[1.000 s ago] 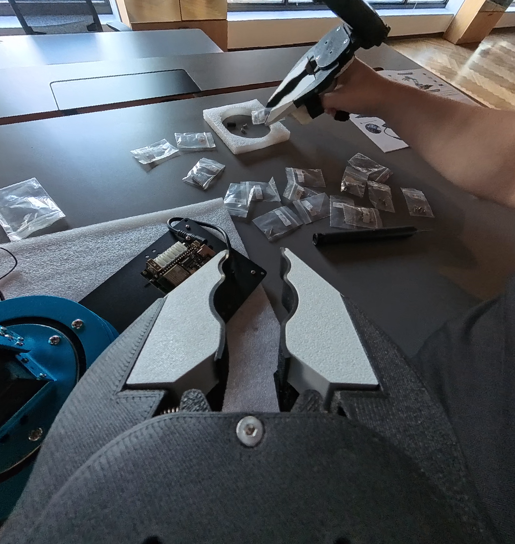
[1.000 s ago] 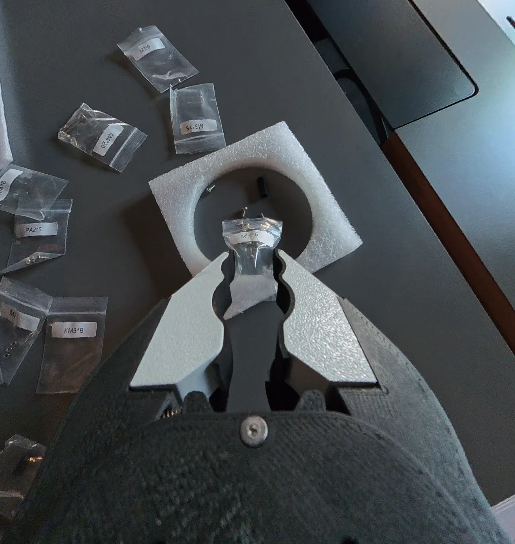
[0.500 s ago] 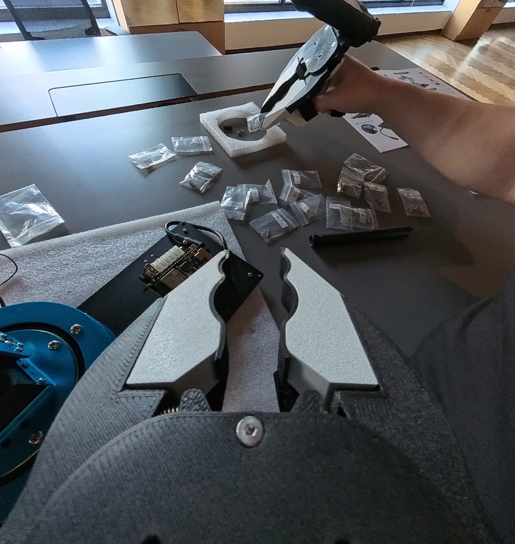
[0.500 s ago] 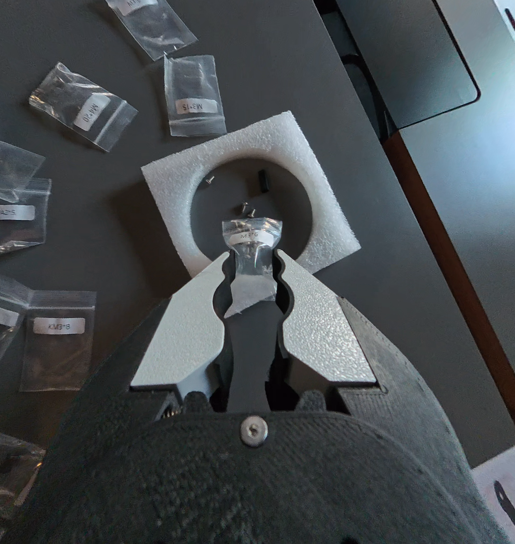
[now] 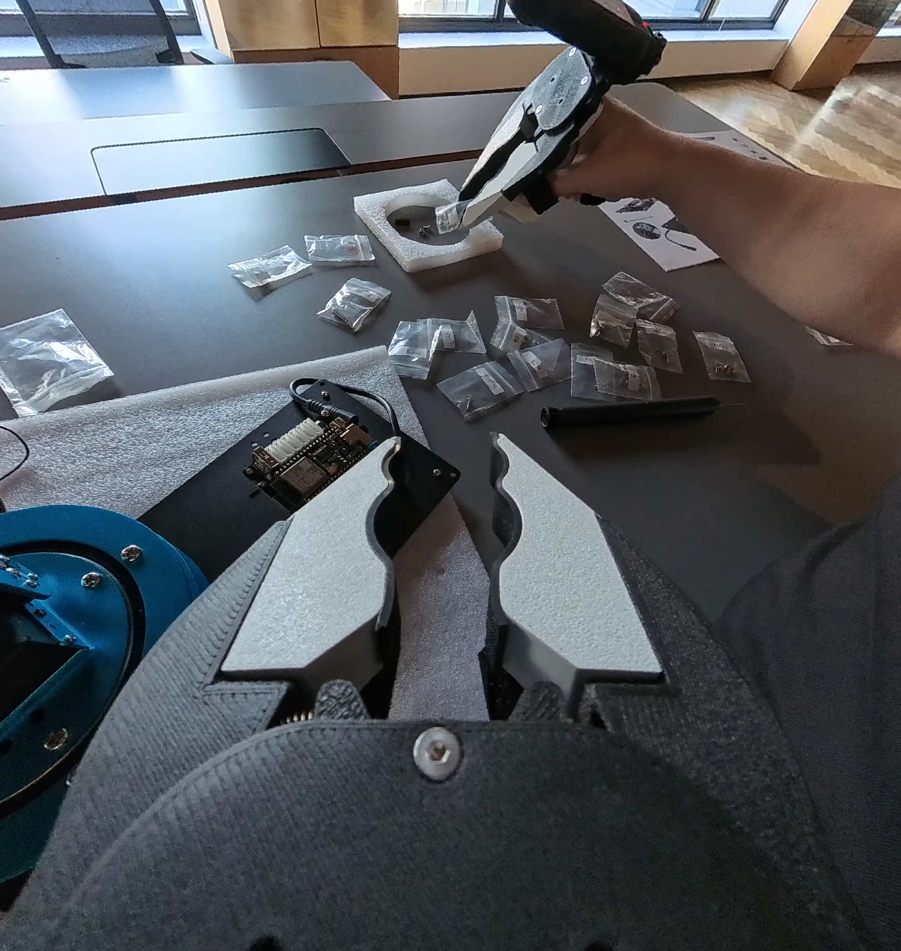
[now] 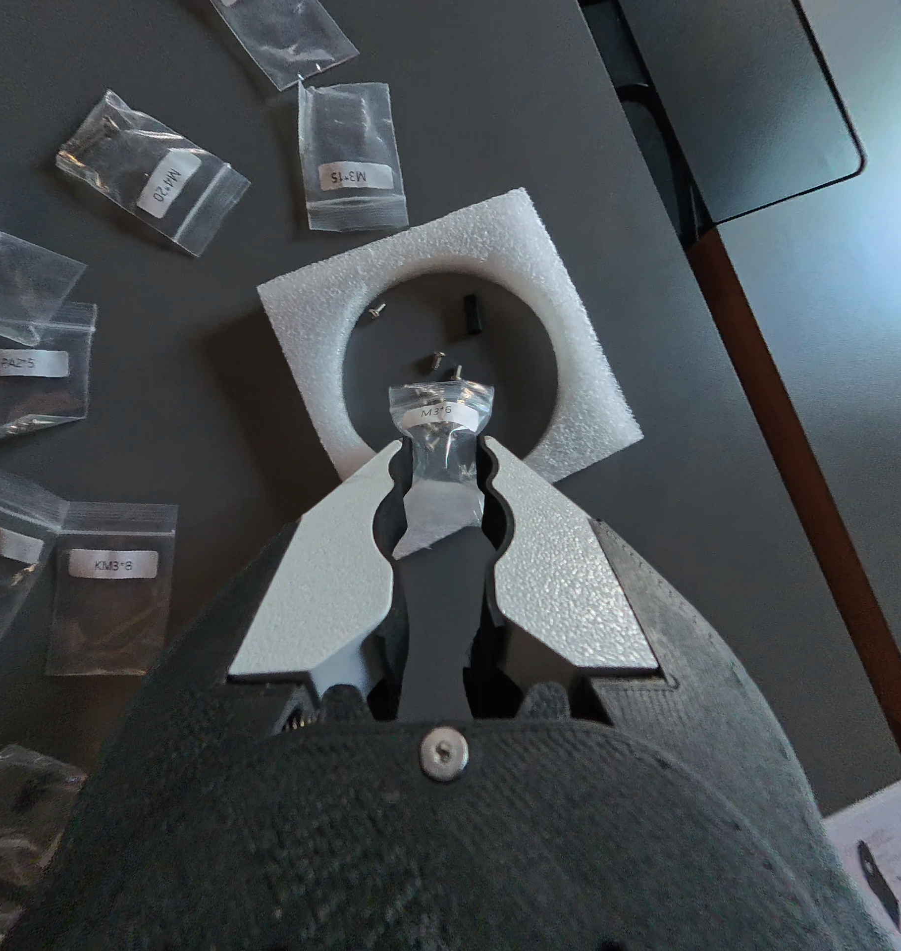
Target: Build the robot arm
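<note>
My right gripper [image 6: 442, 446] is shut on a small clear screw bag [image 6: 440, 411] and holds it, mouth tilted down, over the round hole of a white foam square [image 6: 489, 242]. Three loose screws [image 6: 436, 359] and a small black spacer [image 6: 472, 320] lie inside the hole. The left wrist view shows the same gripper [image 5: 458, 218] with the bag [image 5: 445, 220] over the foam [image 5: 427, 252]. My left gripper [image 5: 443, 453] is open and empty above a grey foam sheet [image 5: 129, 437], next to a black plate carrying a circuit board [image 5: 309, 455].
Several small labelled screw bags [image 5: 530, 350] are scattered on the dark table [image 5: 155, 309]; more show in the right wrist view [image 6: 155, 175]. A black screwdriver [image 5: 628, 414] lies to the right. A blue round base [image 5: 77, 592] sits at the left. A printed sheet [image 5: 659, 236] lies behind the forearm. The tips of one gripper are about 35 cm away from the tips of the other. About 6 cm separates my right fingertips from the small black spacer [image 6: 472, 320]. The left camera catches it too, in the left wrist view [image 5: 404, 222].
My right gripper with the bag has drifted slightly lower and closer to the foam hole; two screws now lie just before the bag's mouth. The left gripper has hardly moved.
</note>
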